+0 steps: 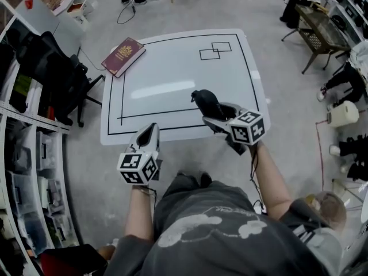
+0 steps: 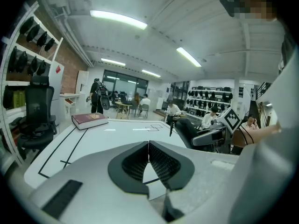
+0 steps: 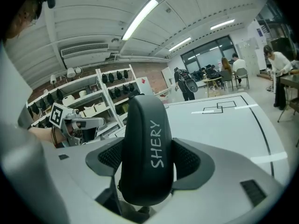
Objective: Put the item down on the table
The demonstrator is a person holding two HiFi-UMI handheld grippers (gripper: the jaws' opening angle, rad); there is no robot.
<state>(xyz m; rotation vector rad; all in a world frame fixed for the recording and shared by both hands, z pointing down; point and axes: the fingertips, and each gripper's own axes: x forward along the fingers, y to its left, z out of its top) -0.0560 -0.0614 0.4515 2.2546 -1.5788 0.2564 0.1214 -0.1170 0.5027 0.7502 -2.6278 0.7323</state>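
My right gripper (image 1: 210,112) (image 3: 147,158) is shut on a black oblong item (image 1: 204,100) (image 3: 145,146) printed "SHERY", which stands between the pads and pokes out past them. It hangs over the near right part of the white table (image 1: 172,68) (image 3: 224,125); I cannot tell if it touches the top. The left gripper view also shows the item (image 2: 185,128), off to the right. My left gripper (image 1: 150,131) (image 2: 148,144) is shut, its tips touching with nothing between them, at the table's near edge.
A dark red book (image 1: 123,56) (image 2: 89,120) lies on the table's far left corner. Black tape lines and two small squares (image 1: 215,50) mark the top. A black office chair (image 1: 57,73) and shelves (image 1: 23,165) stand at left; a small table (image 1: 322,27) and people at right.
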